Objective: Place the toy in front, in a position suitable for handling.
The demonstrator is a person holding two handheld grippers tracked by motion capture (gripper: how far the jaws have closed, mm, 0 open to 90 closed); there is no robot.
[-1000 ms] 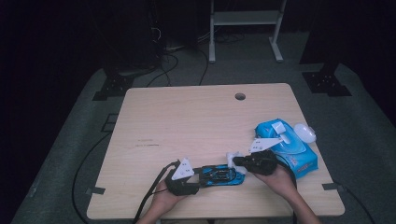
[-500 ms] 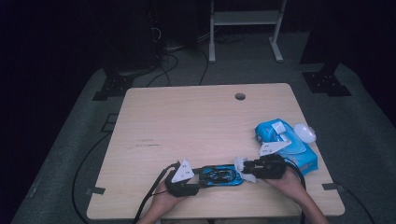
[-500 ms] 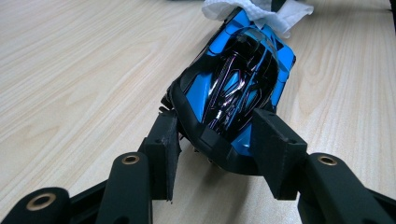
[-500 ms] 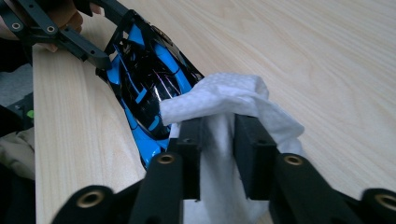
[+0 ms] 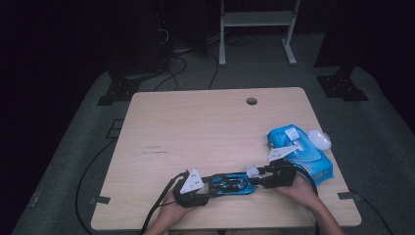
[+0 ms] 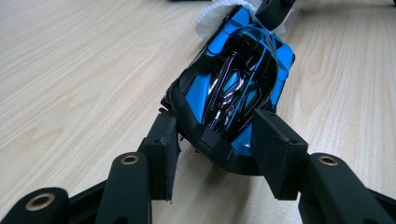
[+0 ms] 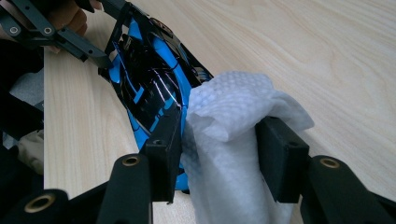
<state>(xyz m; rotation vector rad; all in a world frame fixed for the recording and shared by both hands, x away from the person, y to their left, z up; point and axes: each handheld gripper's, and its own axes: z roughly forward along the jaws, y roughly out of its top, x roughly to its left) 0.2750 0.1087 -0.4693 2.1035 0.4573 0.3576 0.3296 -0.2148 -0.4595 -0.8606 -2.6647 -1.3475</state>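
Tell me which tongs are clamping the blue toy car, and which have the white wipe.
The left tongs clamp the blue toy car by its near end. The right tongs have the white wipe between them at the car's other end.

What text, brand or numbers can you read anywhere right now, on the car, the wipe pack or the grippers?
None can be read.
Blue wipe pack: printing too small and blurred in the high view.
Blue toy car: glossy stripes, no lettering visible.
White wipe: embossed dots, no print.
Table: faint marks, not legible as words.
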